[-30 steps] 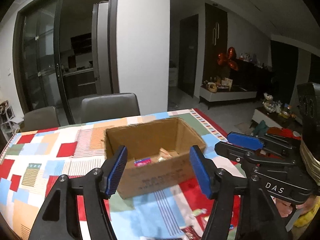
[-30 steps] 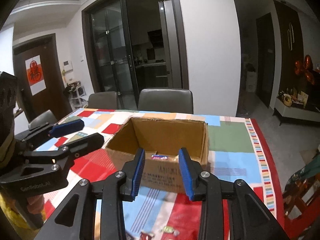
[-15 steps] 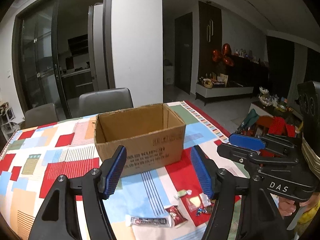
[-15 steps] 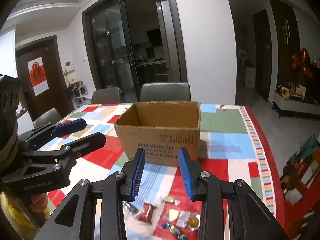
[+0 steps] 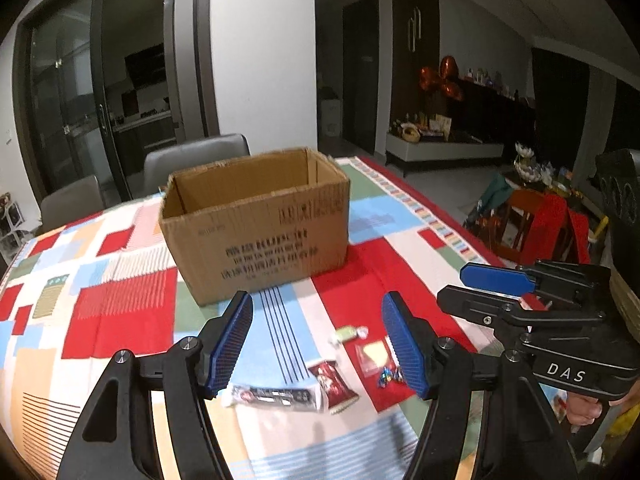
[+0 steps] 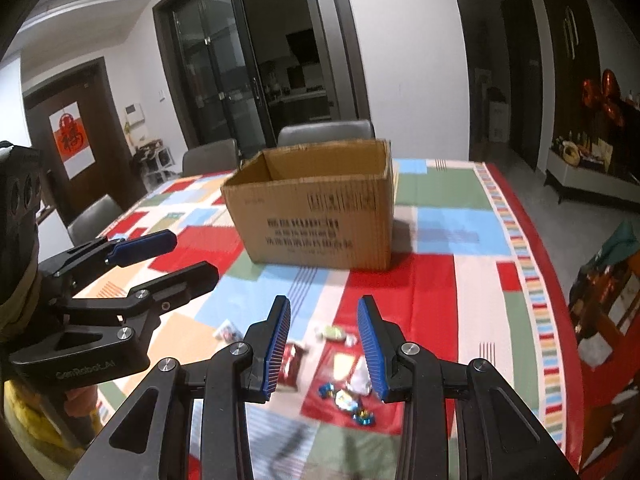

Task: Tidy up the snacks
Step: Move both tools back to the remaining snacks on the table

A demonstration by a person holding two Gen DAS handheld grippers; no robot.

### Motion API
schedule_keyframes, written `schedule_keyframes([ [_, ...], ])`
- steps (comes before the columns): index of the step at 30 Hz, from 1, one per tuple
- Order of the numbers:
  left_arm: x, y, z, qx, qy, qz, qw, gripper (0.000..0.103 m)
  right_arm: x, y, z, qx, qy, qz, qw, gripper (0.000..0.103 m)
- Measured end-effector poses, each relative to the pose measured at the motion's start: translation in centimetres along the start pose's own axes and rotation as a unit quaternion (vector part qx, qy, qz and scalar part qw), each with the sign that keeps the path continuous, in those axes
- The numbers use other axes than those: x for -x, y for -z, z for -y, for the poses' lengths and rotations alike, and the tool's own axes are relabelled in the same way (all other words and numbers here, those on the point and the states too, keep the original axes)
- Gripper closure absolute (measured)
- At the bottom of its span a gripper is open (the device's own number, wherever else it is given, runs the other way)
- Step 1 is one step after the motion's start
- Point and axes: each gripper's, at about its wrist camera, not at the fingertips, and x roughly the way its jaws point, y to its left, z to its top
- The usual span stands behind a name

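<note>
Patchwork tablecloth (image 5: pixel 120 312) holds wrapped snacks (image 5: pixel 332 376) beneath both empty, wide-spread grippers (image 5: pixel 316 340) (image 6: pixel 324 344).

Left hand-held gripper (image 5: pixel 316 340) agape, empty; right hand-held gripper (image 6: pixel 324 344) likewise.

A cardboard box (image 5: pixel 256 224) stands on the table (image 5: pixel 120 312), ahead of both claws and well apart from them. Between the box and the left claw (image 5: pixel 316 340) lie the snacks: a long packet (image 5: pixel 276 396) nearest, a small bag (image 5: pixel 334 386) touching its right end, a wrapped sweet (image 5: pixel 347 333) further ahead, and a flat sachet (image 5: pixel 374 354) to the right. The right claw (image 6: pixel 324 340) hangs over the same cluster, with loose candies (image 6: pixel 344 398) just below it. Chairs (image 5: pixel 196 162) stand behind the table, beyond the box.
</note>
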Motion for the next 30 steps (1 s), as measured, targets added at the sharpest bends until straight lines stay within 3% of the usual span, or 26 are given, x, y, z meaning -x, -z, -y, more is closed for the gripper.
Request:
schedule_keyframes([
  [20, -6.4, 5.4, 0.9, 0.001, 0.02, -0.105, 0.9943, 0.04, -5.3, 6.1, 1.6, -0.017, -0.013, -0.131, 0.991, 0.067],
  [30, -10.0, 6.5, 0.4, 0.012, 0.023, -0.143, 0.9894, 0.045, -7.8, 7.0, 2.5, -0.019, -0.021, -0.168, 0.985, 0.067],
])
